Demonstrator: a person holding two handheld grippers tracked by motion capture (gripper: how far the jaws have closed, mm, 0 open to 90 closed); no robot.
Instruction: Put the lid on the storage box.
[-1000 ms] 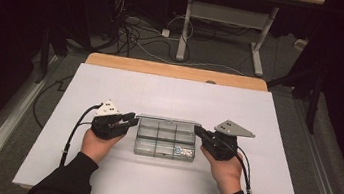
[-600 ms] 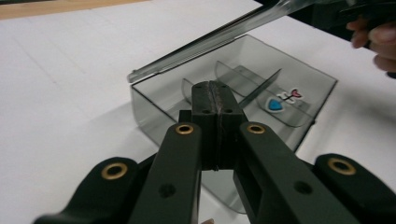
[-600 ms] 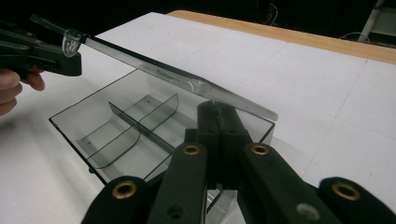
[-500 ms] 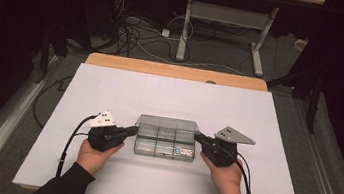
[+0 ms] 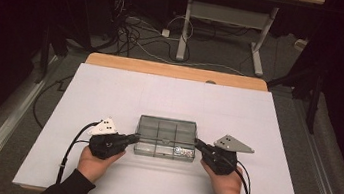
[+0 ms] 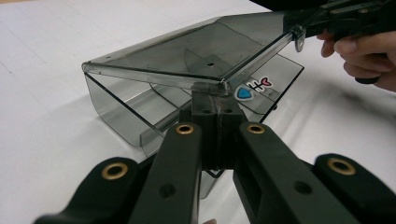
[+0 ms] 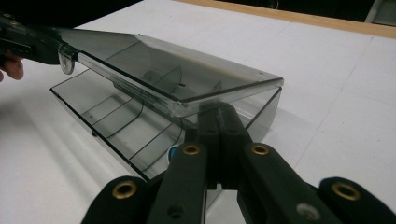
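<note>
A smoky clear plastic compartment box [image 5: 166, 136] lies mid-table. My left gripper [image 5: 134, 138] is shut, its tips at the box's near left corner. My right gripper [image 5: 198, 144] is shut at the near right corner. In the left gripper view the closed jaws [image 6: 215, 100] sit wedged under the lid [image 6: 187, 56], which is tilted up off the base [image 6: 116, 114]. The right gripper view has its closed jaws [image 7: 219, 114] under the other corner of the raised lid [image 7: 177, 74]. Nothing is pinched between either pair of jaws.
A small coloured sticker [image 6: 252, 88] marks the box's base. Small shiny parts [image 5: 180, 151] lie in the near right compartment. The white table [image 5: 110, 89] has open room all around the box. A wooden edge [image 5: 173, 70] runs along the back, with cables and desk legs beyond.
Both hands have slid along the box's ends toward the table's near edge, down to the box's near corners. The box itself has stayed in place.
</note>
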